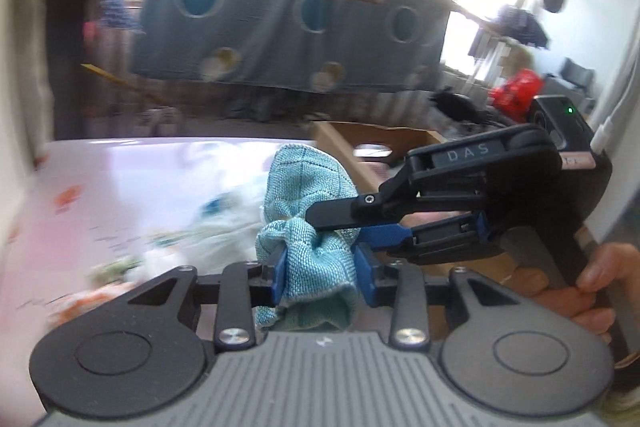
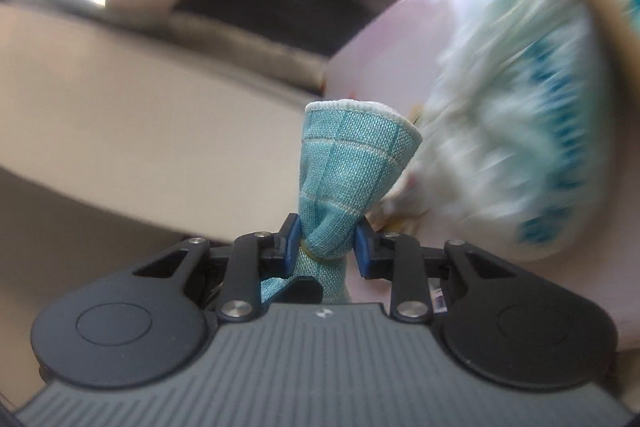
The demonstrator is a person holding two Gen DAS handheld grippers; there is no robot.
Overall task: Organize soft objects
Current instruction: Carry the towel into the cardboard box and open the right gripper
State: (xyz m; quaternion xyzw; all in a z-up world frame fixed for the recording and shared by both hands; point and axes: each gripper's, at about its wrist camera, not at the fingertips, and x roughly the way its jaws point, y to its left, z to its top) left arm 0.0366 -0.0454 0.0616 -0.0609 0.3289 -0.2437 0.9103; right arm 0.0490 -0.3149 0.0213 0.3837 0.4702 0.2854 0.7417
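A teal woven cloth (image 1: pixel 308 195) hangs bunched above a pink printed surface (image 1: pixel 100 195). In the left wrist view my left gripper (image 1: pixel 323 277) has its blue pads pressed against the cloth's lower fold on both sides. My right gripper (image 1: pixel 340 225) reaches in from the right and pinches the same cloth higher up. In the right wrist view the teal cloth (image 2: pixel 344 171) stands up like a cone, and my right gripper (image 2: pixel 326 247) is shut on its narrow waist. Both views are blurred around the cloth.
A white fluffy item with blue marks (image 2: pixel 520 131) lies on the pink surface (image 2: pixel 400 39). An open cardboard box (image 1: pixel 376 139) stands beyond the cloth. A blue-grey blanket with circles (image 1: pixel 280 15) hangs at the back. A person's hand (image 1: pixel 592 291) holds the right gripper's handle.
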